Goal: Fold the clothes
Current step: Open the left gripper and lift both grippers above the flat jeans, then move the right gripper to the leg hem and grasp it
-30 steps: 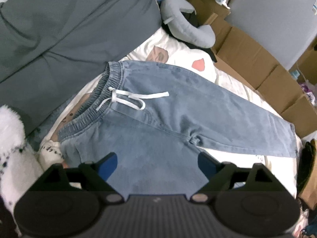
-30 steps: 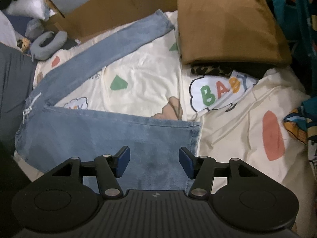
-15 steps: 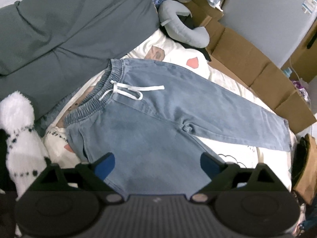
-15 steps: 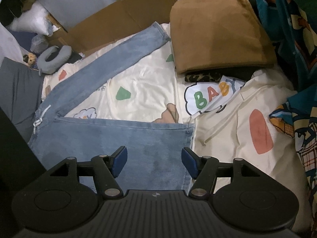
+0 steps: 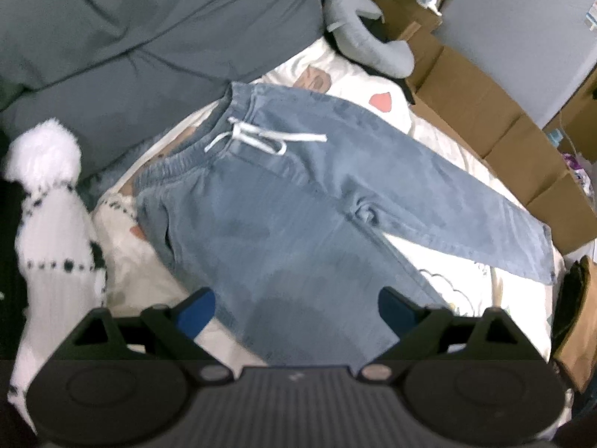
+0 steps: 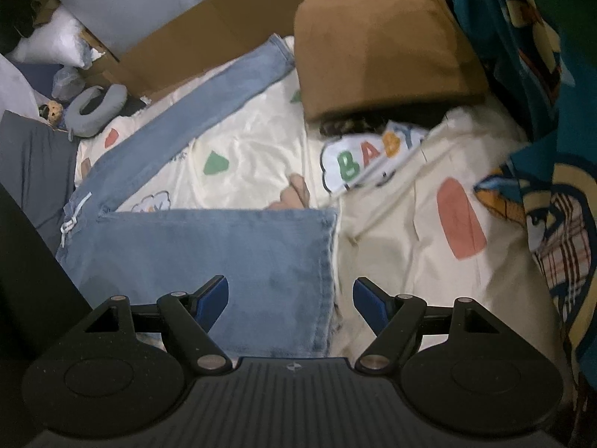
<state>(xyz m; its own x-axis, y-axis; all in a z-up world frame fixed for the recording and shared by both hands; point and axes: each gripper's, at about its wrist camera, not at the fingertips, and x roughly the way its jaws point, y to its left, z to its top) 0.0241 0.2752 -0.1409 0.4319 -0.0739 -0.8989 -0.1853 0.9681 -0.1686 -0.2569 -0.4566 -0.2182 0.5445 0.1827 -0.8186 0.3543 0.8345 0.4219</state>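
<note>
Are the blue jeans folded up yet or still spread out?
Spread out. The jeans lie flat on the bedsheet, both legs apart in a V, with the drawstring showing.

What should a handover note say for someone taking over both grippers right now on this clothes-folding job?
Left gripper: jaws wide open, empty, above the jeans' upper near leg.
Right gripper: jaws opening, nothing held, over the near leg's hem.
Jeans lie flat on the printed sheet, legs spread apart, waistband toward the grey cushion.
A folded brown garment sits beyond them.
Done: jeans laid out.
Left: every fold, probably starting with one leg onto the other.
</note>
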